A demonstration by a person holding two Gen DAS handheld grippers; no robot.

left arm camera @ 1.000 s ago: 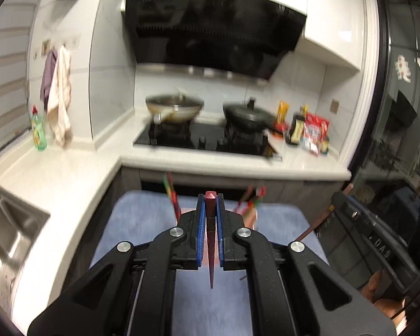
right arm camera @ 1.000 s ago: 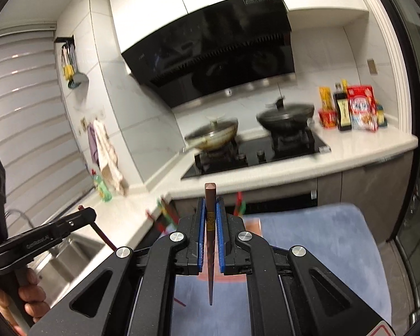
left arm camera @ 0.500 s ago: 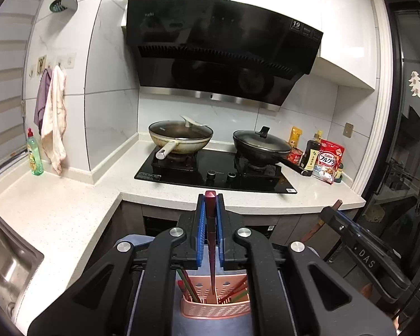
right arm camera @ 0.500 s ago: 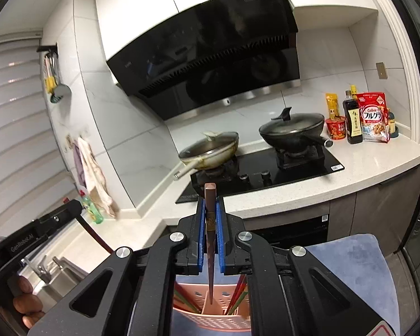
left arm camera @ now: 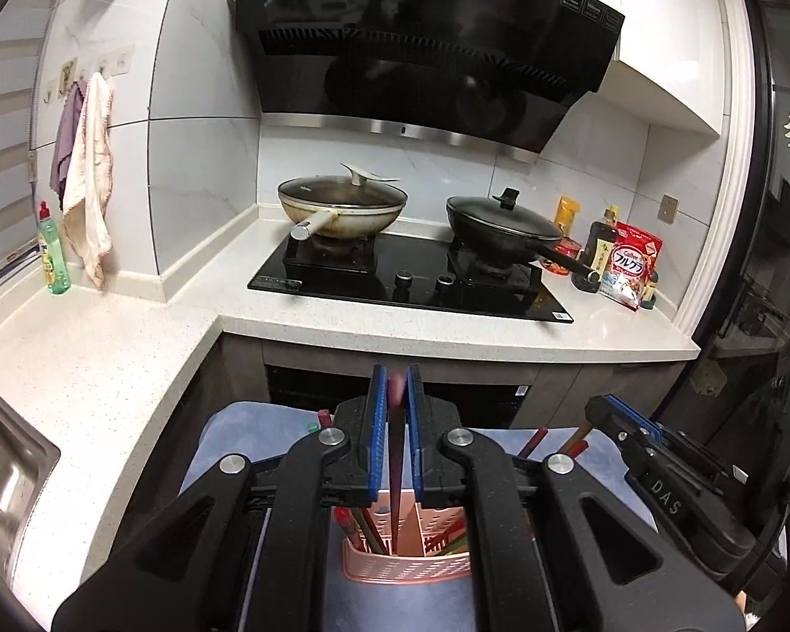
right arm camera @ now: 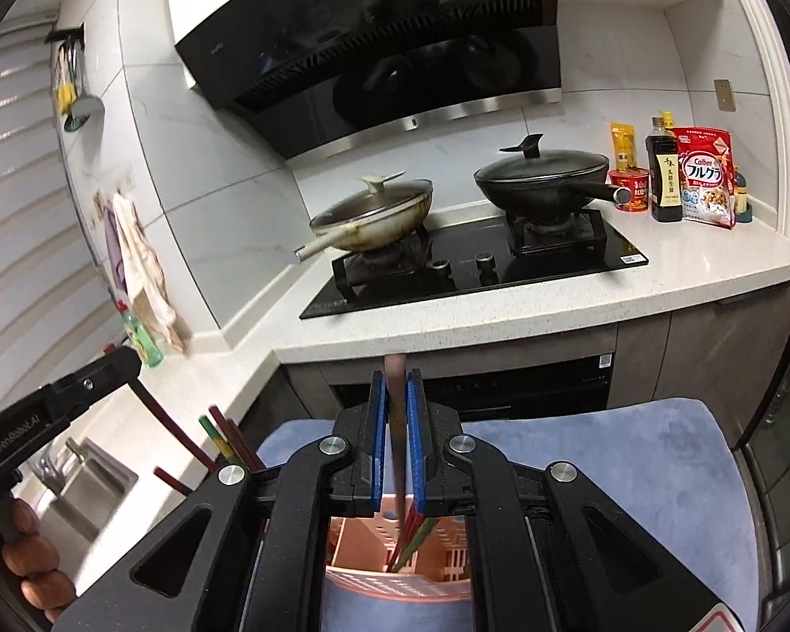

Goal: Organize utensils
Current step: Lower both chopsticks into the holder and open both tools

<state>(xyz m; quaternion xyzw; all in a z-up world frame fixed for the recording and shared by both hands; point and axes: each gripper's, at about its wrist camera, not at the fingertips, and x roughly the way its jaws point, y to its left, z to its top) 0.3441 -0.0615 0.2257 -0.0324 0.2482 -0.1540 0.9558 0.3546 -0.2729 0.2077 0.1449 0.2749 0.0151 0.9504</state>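
A pink slotted utensil holder (left arm camera: 405,571) stands on a blue mat (left arm camera: 247,432) with several red and green chopsticks in it. My left gripper (left arm camera: 395,376) is right above it. Its jaws are opening, with a dark red chopstick (left arm camera: 395,453) loose between the blue pads and its lower end inside the holder. My right gripper (right arm camera: 394,376) hangs over the same holder (right arm camera: 353,579). Its jaws are opening too, around a brown chopstick (right arm camera: 397,421) that reaches down into the right compartment. Each gripper shows at the edge of the other's view.
A white L-shaped counter (left arm camera: 131,347) wraps the corner. It carries a black hob (left arm camera: 411,279) with two lidded pans, and a steel sink (left arm camera: 5,468) at the left. Bottles and a cereal bag (right arm camera: 703,179) stand at the right. A person's hand (right arm camera: 26,553) holds the left gripper.
Both grippers came forward and down over the pink holder. The chopsticks' lower ends went into it, and both pairs of pads have parted slightly from the chopsticks.
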